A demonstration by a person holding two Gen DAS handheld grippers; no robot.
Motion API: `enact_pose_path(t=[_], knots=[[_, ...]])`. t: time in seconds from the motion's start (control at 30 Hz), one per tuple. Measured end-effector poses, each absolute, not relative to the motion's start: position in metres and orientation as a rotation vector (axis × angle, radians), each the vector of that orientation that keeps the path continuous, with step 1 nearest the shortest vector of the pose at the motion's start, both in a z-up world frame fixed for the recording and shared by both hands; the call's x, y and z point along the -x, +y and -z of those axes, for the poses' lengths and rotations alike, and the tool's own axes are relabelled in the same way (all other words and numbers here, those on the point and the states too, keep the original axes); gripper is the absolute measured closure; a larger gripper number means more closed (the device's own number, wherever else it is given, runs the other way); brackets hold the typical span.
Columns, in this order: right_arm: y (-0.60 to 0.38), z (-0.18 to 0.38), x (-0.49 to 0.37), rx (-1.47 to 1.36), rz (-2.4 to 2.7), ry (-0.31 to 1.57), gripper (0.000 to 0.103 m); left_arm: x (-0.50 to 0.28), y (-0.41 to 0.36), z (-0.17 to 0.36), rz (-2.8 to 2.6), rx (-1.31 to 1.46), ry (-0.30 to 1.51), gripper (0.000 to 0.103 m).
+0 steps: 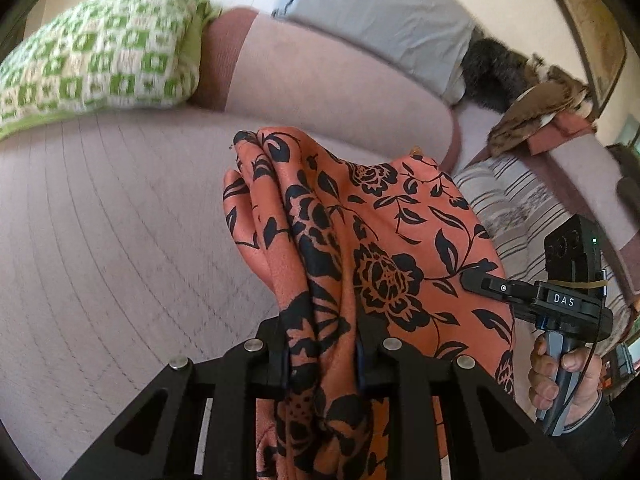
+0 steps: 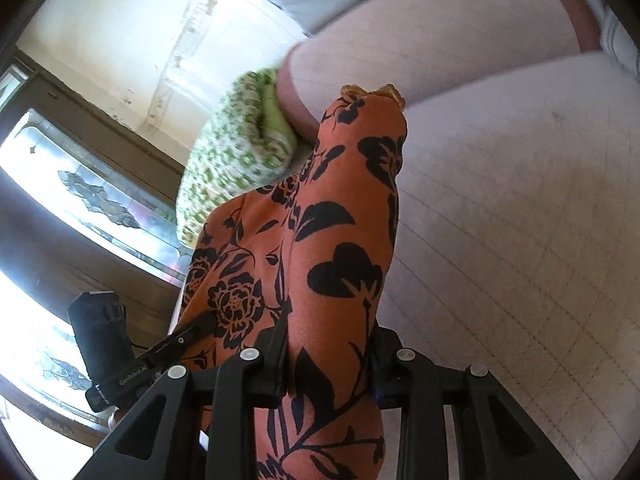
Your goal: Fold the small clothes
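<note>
both hand-held grippers pinch the orange flowered cloth (image 1: pixel 384 240), left hand-held gripper (image 1: pixel 322 364) and right hand-held gripper (image 2: pixel 330 364), lifted above the sofa (image 1: pixel 100 220). i think keep both corners level and taut before laying it down.

Thin orange garment (image 1: pixel 400 216) printed with black flowers and leaves; green-and-white checked cushion (image 1: pixel 100 60); pale lilac quilted sofa seat (image 1: pixel 120 220); grey-and-white striped cloth (image 1: pixel 516 204); black grippers.

Bright daylight, blown-out window (image 2: pixel 80 200), strong fisheye bending, slight motion blur.
</note>
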State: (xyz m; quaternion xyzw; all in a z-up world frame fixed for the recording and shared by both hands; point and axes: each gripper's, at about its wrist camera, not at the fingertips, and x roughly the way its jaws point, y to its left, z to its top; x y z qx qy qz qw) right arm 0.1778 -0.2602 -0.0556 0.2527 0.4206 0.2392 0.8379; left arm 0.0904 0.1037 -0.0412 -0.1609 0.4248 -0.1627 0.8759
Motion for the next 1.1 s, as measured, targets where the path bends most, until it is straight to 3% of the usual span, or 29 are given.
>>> enact_pose_path(t=[0.13,0.27,0.57,0.6,0.67,0.8,1.0,1.1], knots=[[-0.266,0.103,-0.188,-0.52,-0.484,0.928,0.07,-0.102,0.095,0.085,0.306,0.32,0.96,0.073],[-0.272,0.133,-0.19,-0.505,-0.411,0.964,0.057,-0.094,0.107,0.094,0.238,0.305,0.944,0.044],[-0.269,0.063,-0.143,-0.42,-0.434,0.811,0.052,-0.043,0.128,0.054,0.24,0.281,0.842,0.042],[-0.26,0.062,-0.139,-0.432,-0.475,0.819,0.045,-0.041,0.125,0.056,0.243,0.278,0.847,0.037],[-0.25,0.072,-0.135,-0.439,-0.514,0.864,0.04,-0.043,0.118,0.069,0.23,0.247,0.891,0.034],[-0.251,0.114,-0.145,-0.452,-0.468,0.982,0.04,-0.048,0.115,0.1,0.182,0.24,1.028,0.034],[-0.243,0.063,-0.158,-0.387,-0.503,0.884,0.036,-0.039,0.114,0.059,0.167,0.198,0.88,0.034],[-0.247,0.059,-0.183,-0.422,-0.498,0.87,0.033,-0.043,0.113,0.064,0.151,0.18,0.908,0.033]])
